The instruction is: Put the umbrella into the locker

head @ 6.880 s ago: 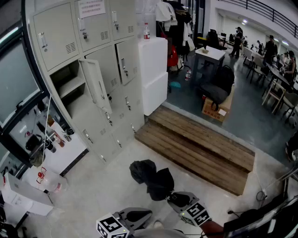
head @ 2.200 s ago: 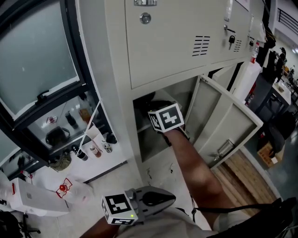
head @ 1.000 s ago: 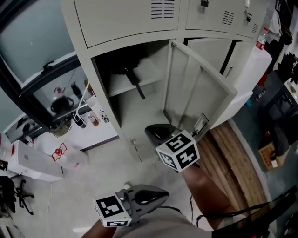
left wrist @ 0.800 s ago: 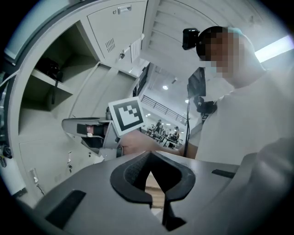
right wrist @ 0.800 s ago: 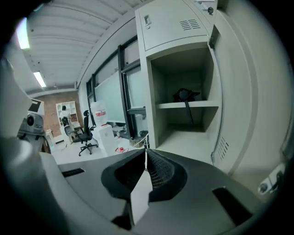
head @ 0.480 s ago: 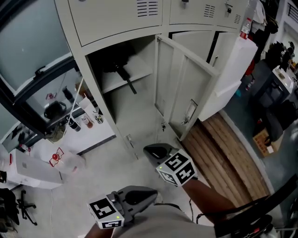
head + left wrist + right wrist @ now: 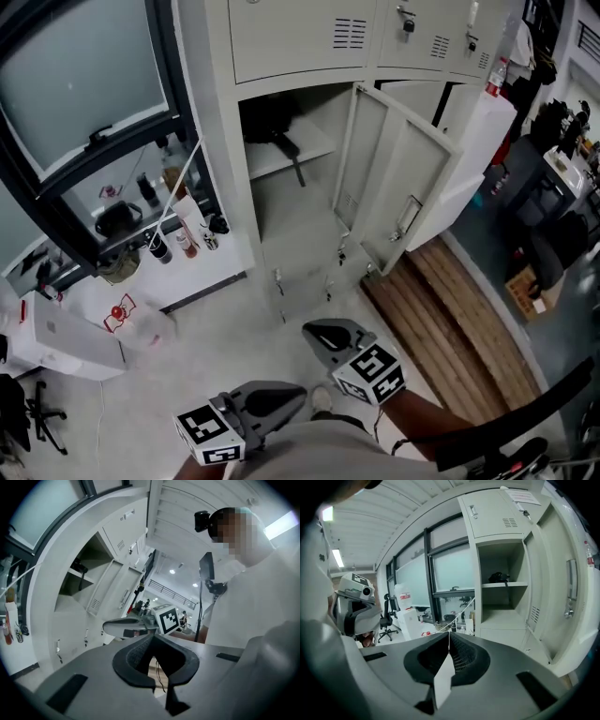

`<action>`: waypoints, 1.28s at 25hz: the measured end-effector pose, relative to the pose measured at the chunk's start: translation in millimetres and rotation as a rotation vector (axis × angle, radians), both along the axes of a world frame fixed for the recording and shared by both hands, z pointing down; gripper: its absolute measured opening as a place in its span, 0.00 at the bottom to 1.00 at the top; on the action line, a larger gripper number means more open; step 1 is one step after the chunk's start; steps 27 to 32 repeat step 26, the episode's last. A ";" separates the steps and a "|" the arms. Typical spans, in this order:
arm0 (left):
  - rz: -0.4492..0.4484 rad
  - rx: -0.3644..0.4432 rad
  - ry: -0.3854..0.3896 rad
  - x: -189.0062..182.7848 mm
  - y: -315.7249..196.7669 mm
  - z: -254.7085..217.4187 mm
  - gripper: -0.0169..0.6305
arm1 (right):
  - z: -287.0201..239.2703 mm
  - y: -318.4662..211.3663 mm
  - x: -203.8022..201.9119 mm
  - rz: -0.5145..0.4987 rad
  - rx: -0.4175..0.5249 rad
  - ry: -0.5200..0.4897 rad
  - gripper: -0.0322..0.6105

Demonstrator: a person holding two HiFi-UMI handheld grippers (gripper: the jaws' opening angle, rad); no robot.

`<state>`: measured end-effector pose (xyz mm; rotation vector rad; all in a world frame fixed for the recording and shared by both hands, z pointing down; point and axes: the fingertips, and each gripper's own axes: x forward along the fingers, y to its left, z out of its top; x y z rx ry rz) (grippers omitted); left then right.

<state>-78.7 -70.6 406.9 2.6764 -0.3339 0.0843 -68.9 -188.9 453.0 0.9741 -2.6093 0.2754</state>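
The black folded umbrella (image 7: 274,127) lies on the shelf of the open locker (image 7: 309,202), its handle sticking out over the shelf edge. It also shows in the right gripper view as the umbrella (image 7: 498,578) on that shelf, and dimly as the umbrella (image 7: 79,567) in the left gripper view. My right gripper (image 7: 321,331) hangs low over the floor in front of the locker, well away from the umbrella, shut and empty. My left gripper (image 7: 296,394) sits close to my body, jaws together with nothing between them.
The locker door (image 7: 398,183) stands swung out to the right. Bottles (image 7: 178,234) and clutter sit on a low white ledge under the window at left. A wooden platform (image 7: 455,319) lies to the right, with a white cabinet (image 7: 478,155) behind it.
Both grippers have drawn back from the locker toward my body and lower. The umbrella stays on the shelf.
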 end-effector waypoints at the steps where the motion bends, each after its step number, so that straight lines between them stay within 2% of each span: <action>1: -0.001 -0.001 -0.001 -6.4 3.6 1.2 0.04 | 0.3 6.0 -4.1 0.006 0.001 0.002 0.08; 10: -0.014 -0.025 -0.005 -59.8 40.2 15.1 0.04 | 10.6 58.2 -49.3 0.016 -0.011 0.000 0.07; 18: -0.015 -0.025 -0.021 -96.9 69.1 30.2 0.04 | 15.3 83.9 -74.4 0.053 0.003 0.015 0.08; 26: 0.008 -0.005 -0.024 -120.6 90.3 36.9 0.04 | 21.2 106.2 -94.9 0.076 0.006 0.040 0.07; 32: 0.008 -0.005 -0.024 -120.6 90.3 36.9 0.04 | 21.2 106.2 -94.9 0.076 0.006 0.040 0.07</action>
